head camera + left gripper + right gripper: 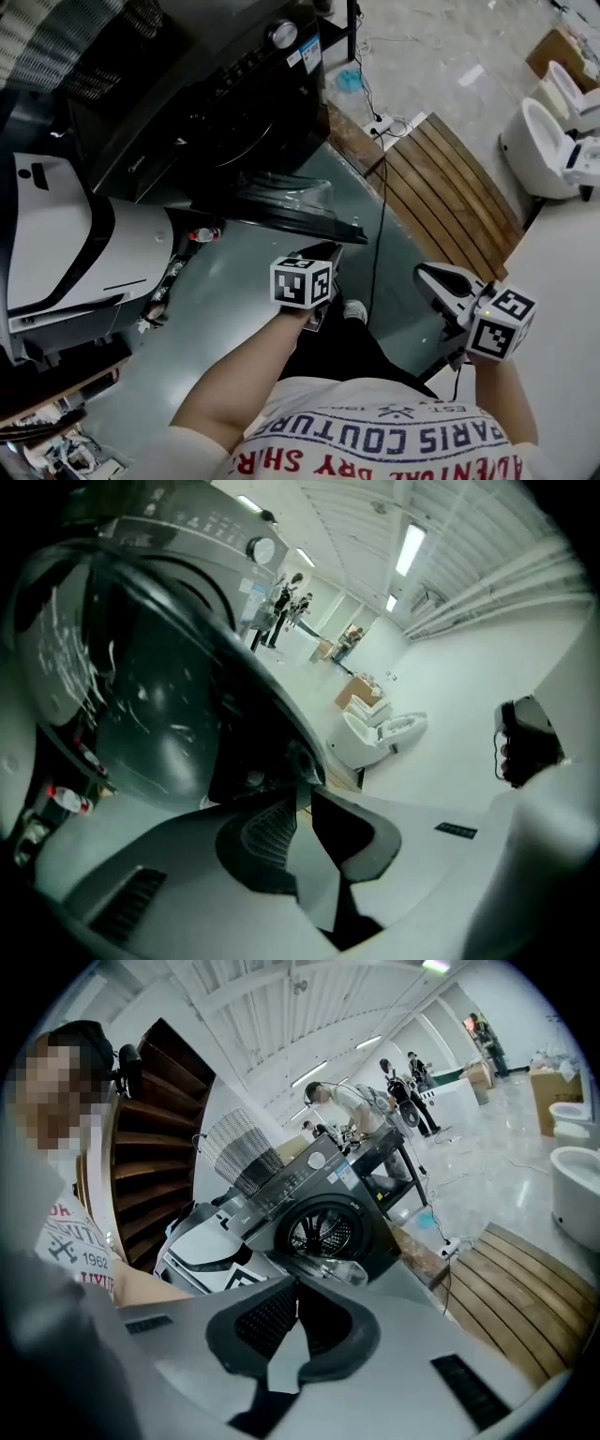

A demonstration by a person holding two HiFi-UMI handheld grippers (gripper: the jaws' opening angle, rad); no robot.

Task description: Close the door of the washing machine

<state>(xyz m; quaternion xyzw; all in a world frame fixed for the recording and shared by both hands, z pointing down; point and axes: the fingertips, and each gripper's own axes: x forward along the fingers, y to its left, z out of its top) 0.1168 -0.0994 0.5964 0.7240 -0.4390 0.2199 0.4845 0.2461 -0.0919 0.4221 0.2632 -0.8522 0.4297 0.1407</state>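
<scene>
The washing machine [234, 103] sits in the upper centre of the head view, a dark grey, almost black front loader seen steeply from above. A round silver knob [283, 35] and a few pale stickers mark the top right corner of its control panel. Its door [286, 202] stands open, swung out below the round opening toward the middle of the frame. The door has a dark rim and a clear bowl that catches some light. In the right gripper view the machine stands at centre frame, and the shiny metal drum [323, 1232] with its spokes shows through the open mouth. The door hangs out at the machine's lower right. The left gripper [323, 251], carrying its marker cube, is at lower centre of the head view, just below the door's outer edge. In the left gripper view the door's dark curved rim runs down to a spot just ahead of the jaw tips, and whether they touch it cannot be told. Its jaws stand nearly together with only a slim gap and nothing in it. The right gripper [427, 274] is at lower right of the head view, well apart from the door. Its jaw tips meet on nothing. A slatted wooden platform [450, 183] lies to the right of the machine.
</scene>
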